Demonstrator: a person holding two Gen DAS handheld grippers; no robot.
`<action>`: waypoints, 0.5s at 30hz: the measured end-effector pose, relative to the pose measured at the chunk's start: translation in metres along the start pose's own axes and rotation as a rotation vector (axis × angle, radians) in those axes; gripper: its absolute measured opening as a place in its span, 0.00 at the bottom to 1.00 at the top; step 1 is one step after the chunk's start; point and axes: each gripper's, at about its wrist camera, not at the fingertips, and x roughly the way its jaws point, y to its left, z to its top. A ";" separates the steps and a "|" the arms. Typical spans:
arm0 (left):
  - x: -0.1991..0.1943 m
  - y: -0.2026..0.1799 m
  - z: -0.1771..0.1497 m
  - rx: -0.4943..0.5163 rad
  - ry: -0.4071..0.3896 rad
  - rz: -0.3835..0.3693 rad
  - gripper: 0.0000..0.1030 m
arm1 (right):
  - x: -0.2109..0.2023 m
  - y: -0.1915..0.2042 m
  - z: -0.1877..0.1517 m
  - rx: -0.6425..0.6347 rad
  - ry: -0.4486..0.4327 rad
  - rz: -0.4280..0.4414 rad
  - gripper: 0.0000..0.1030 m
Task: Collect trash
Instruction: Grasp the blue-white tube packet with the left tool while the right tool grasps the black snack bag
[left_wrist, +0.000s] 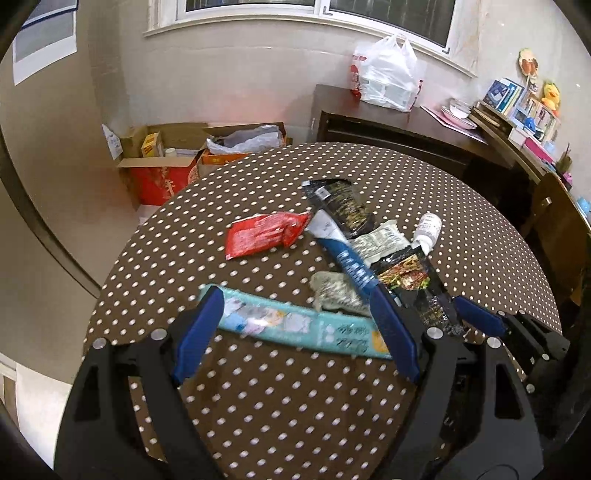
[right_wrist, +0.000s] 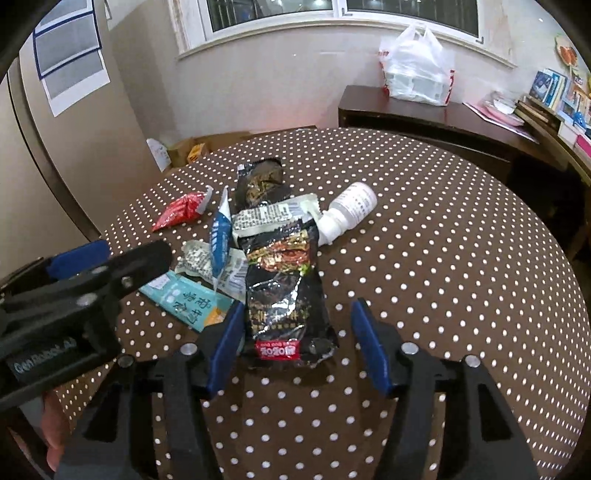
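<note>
a heap of trash lies on the round tabletop (right_wrist: 443, 258) with its brown, white-dotted cloth. the left gripper (left_wrist: 295, 328) hovers with its jaws open wide, straddling a long teal wrapper (left_wrist: 295, 326) that lies crosswise between the blue fingers; the pads do not press on it. the right gripper (right_wrist: 295, 343) has its jaws partly open on either side of the near end of a black snack packet (right_wrist: 282, 288), apart from it on the right; on the left i cannot tell whether the finger touches. beyond lie a blue-and-white wrapper (right_wrist: 219, 240), a red packet (right_wrist: 177, 212), a white plastic bottle (right_wrist: 349, 212) on its side, a second black packet (right_wrist: 260, 182) and pale printed wrappers (right_wrist: 266, 216). a white plastic bag (right_wrist: 415, 70) sits on the dark sideboard (right_wrist: 424, 114) under the window.
</note>
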 end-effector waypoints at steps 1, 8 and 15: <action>0.002 -0.003 0.001 0.002 -0.002 0.003 0.78 | 0.000 -0.003 0.001 0.004 -0.005 0.002 0.39; 0.019 -0.024 0.011 0.037 -0.006 0.030 0.77 | -0.009 -0.026 -0.001 0.089 -0.042 0.006 0.28; 0.032 -0.039 0.018 0.066 0.010 0.048 0.65 | -0.017 -0.032 -0.002 0.103 -0.071 0.029 0.28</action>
